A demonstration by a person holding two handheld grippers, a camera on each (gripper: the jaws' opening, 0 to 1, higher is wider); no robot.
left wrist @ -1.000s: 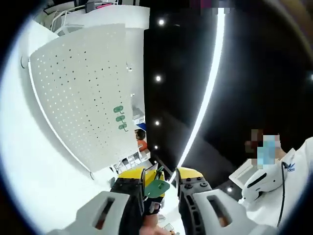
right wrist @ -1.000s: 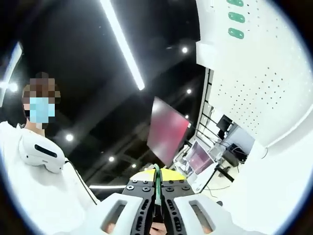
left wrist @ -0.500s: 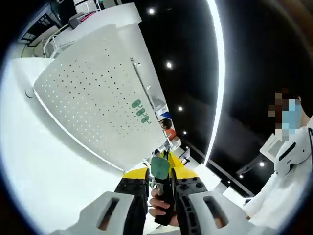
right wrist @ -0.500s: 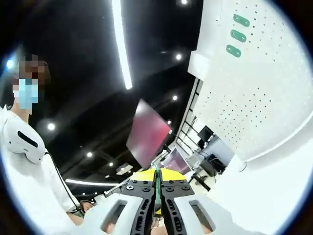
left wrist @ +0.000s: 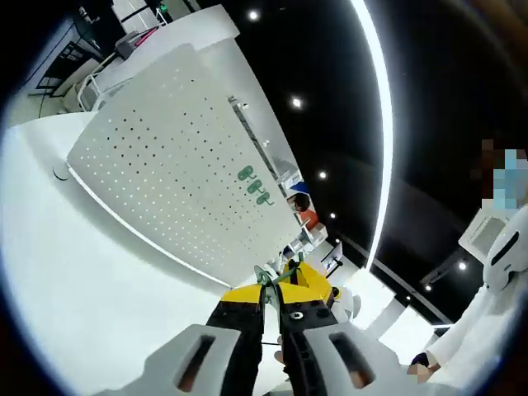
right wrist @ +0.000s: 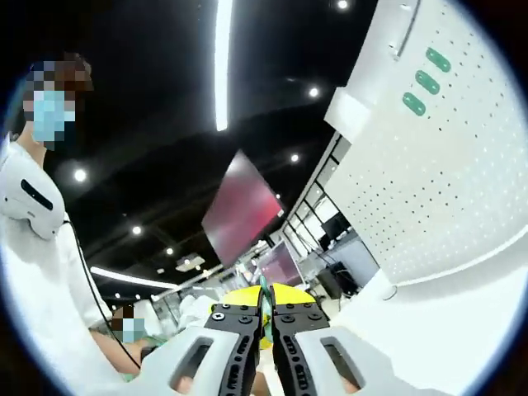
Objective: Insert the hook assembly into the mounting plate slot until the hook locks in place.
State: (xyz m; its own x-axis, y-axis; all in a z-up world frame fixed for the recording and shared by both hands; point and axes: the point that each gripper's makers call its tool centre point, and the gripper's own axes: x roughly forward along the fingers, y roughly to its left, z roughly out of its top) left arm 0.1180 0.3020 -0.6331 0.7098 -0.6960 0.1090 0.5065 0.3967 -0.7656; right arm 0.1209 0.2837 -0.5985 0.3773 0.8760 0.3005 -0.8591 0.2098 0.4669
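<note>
A white perforated mounting plate stands upright on a white table, with three green hooks set on it near its far edge. In the left gripper view my left gripper is shut on a thin green hook piece, seen edge-on and well short of the plate. The right gripper view has the same plate at the right, carrying the three green hooks. My right gripper is shut on another thin green hook piece, also away from the plate.
The white table spreads below the plate, and its surface lies to the lower right in the right gripper view. A person in white stands at the right, also seen as a person at the left. Long ceiling lights run overhead.
My left jaws have gone from open to shut on the green hook piece, which now sits edge-on. The hand that steadied it has dropped away. Both cameras have swung.
</note>
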